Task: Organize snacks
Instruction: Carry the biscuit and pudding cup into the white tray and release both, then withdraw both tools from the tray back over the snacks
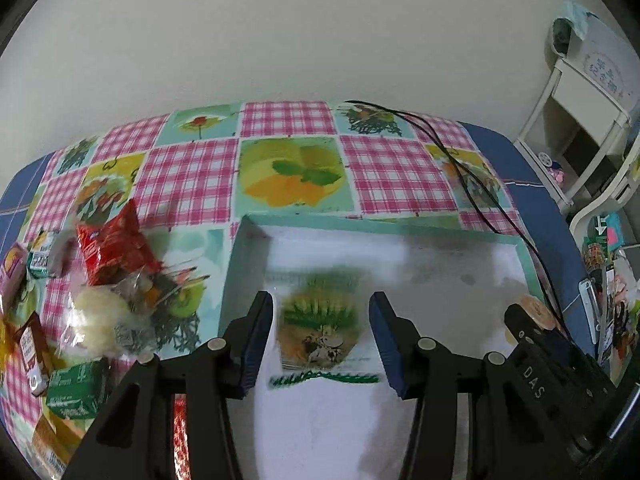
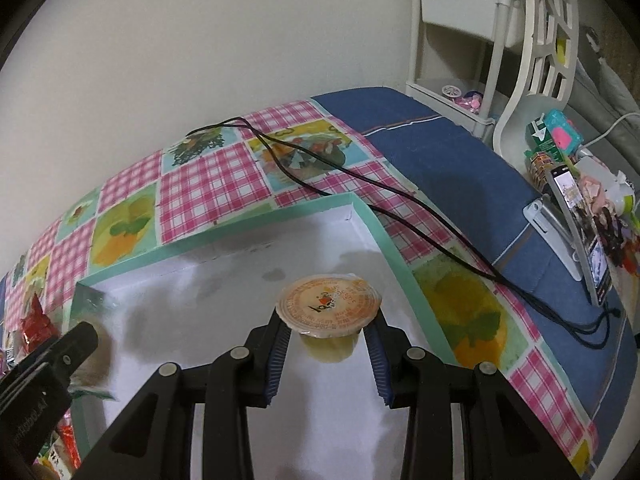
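A shallow white box with a teal rim lies on the patchwork tablecloth; it also shows in the right wrist view. My left gripper is open above the box, with a blurred green-and-tan snack packet between and below its fingers, apart from both pads. My right gripper is shut on a jelly cup with an orange foil lid, held over the box's right part. A pile of snacks lies left of the box.
Black cables run across the cloth behind and right of the box. A phone on a stand and clutter sit at the table's right edge. A white shelf unit stands beyond. Green cartons lie near the left front.
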The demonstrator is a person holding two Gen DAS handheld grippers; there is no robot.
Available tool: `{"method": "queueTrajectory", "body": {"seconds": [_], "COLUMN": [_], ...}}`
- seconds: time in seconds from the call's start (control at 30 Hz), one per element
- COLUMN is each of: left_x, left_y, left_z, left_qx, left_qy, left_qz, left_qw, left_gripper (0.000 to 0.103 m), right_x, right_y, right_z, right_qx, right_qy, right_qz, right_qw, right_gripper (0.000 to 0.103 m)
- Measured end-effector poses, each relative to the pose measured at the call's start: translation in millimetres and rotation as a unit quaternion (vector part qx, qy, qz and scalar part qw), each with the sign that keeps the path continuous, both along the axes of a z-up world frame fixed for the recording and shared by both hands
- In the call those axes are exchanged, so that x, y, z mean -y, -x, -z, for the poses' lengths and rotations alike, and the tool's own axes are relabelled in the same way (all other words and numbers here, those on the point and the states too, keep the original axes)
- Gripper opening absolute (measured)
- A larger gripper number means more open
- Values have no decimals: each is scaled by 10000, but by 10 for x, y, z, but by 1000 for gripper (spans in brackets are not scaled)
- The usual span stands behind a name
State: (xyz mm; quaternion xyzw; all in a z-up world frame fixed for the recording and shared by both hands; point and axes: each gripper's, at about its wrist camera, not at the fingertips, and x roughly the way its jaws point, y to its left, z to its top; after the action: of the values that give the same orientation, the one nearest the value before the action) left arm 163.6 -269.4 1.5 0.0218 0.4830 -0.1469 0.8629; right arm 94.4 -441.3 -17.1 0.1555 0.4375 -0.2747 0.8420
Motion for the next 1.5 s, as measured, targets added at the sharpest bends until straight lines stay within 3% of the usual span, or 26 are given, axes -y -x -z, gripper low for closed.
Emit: {"method": "queueTrajectory", "body": {"seconds": [0.23,0.3,0.37,0.47,0.53,0.57,0.7,0.83,1.27,1.5], "left_x": [6,-25,-59,-114,-152,-178,-276,-394,-844,-1022], "left_y": [-48,-57,-63,-58,-54,-53,-50,-22,195,356], "left_z": [-5,-9,-15,-43,-53,-52,-54,-70,-192,-294], "left_qx": [41,-6,-70,-95,-113,-150,-240,-221,-209,-120], "left_qy": [-53,-56,-93,-115,-186,-193,-256,-425,-418,-758], "left_qz": [3,-35,-110,-186,-262,-295,-465,-676,-1145,-1303], "left_qw": [10000,10000,9999,9997,9994,9993,9983,9966,9923,9885], "left_gripper": [52,56,67,72,81,82,89,97,102,101], "right_x": [13,15,8,-6,-18,-29,-69,-122,-381,-526], "right_y": [-61,-70,-74,-77,-73,-68,-41,-8,144,263], "right_z": [60,65,71,69,46,24,-29,-22,-64,-215], "right_qx": [-60,-77,-103,-167,-153,-142,-115,-194,-287,-38], "right_qy": [-30,-71,-129,-161,-178,-159,-221,-281,-581,-773], "right_qz": [-26,-41,-69,-118,-169,-186,-289,-399,-769,-892], "right_qw": [10000,9999,9998,9997,9996,9996,9993,9986,9949,9930], "right_gripper": [40,40,40,44,55,64,77,103,103,103]}}
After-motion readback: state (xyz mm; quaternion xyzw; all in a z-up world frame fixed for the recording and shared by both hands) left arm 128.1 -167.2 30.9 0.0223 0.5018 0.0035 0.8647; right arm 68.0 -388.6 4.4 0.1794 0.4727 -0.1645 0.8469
